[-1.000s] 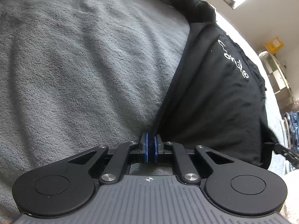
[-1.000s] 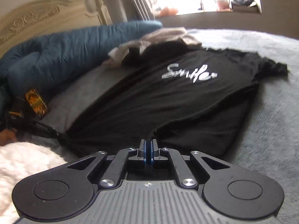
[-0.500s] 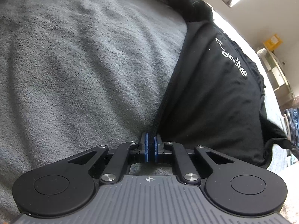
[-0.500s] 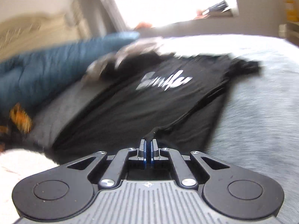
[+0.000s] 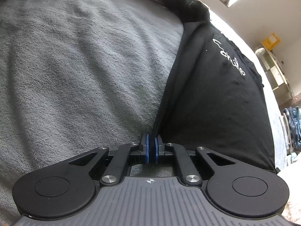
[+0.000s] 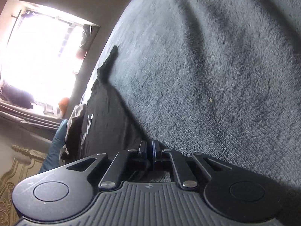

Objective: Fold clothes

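Note:
A black T-shirt [image 5: 216, 98] with white script lies flat on the grey fleece blanket [image 5: 84, 66]. My left gripper [image 5: 151, 143] is shut on the shirt's lower left corner, and dark cloth runs up from between its blue pads. In the right wrist view the picture is rolled sideways and the same shirt [image 6: 109, 113] stretches away to the left. My right gripper [image 6: 149, 146] sits low at the shirt's other bottom corner. Its jaws are opening slightly, with dark hem still caught between the pads.
A bunched black garment [image 5: 180, 3] lies past the shirt's collar end. Pale clothes [image 6: 75, 116] and a blue duvet [image 6: 56, 146] sit by the carved headboard [image 6: 11, 179]. There is a bright window [image 6: 37, 56] behind, and white shelving [image 5: 276, 75] stands beyond the bed.
The right gripper swept sideways and down across the shirt and rolled over, folding the hem corner along. The shirt's right edge now looks folded in. The left gripper stayed put.

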Action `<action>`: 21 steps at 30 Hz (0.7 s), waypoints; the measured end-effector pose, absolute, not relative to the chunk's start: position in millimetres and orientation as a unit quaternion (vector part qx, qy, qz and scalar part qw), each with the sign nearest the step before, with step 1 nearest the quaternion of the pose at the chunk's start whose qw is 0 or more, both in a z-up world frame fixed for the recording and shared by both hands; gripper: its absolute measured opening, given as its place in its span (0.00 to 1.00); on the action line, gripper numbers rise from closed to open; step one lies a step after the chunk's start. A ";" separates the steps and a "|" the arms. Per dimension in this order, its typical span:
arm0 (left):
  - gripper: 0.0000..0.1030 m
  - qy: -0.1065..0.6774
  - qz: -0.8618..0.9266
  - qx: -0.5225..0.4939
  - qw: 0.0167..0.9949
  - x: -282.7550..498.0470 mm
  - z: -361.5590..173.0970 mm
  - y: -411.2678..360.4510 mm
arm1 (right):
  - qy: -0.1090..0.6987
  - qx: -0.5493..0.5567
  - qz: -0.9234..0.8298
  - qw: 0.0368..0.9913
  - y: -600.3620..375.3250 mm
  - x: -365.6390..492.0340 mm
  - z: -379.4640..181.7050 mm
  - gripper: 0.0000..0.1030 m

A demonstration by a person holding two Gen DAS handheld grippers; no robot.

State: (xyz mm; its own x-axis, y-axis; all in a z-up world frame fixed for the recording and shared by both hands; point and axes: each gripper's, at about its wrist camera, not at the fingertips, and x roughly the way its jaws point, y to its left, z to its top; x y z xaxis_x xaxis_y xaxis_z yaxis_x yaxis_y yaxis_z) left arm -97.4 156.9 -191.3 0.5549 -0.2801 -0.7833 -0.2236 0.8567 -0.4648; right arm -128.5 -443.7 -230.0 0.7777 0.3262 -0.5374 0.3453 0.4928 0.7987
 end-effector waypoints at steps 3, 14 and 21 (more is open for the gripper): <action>0.06 0.473 -0.017 -0.273 0.838 -95.5 -193.5 158.5 | 0.349 0.497 -0.011 0.794 -442.0 -119.2 -230.4 0.15; 0.06 0.469 -0.025 -0.289 0.834 -95.1 -197.1 163.7 | 0.380 0.290 -0.006 0.878 -374.9 -7.8 -151.5 0.30; 0.07 0.467 -0.028 -0.304 0.830 -95.6 -200.5 168.3 | 0.255 0.298 -0.053 0.918 -359.8 53.8 -55.4 0.32</action>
State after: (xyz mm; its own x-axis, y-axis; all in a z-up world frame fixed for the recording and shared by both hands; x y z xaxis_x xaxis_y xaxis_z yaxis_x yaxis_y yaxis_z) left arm -95.6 168.3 -200.5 0.5628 -0.3305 -0.7576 -0.2378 0.8131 -0.5314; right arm 53.8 -359.8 -55.4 0.8640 0.0540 -0.5006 0.2502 0.8167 0.5200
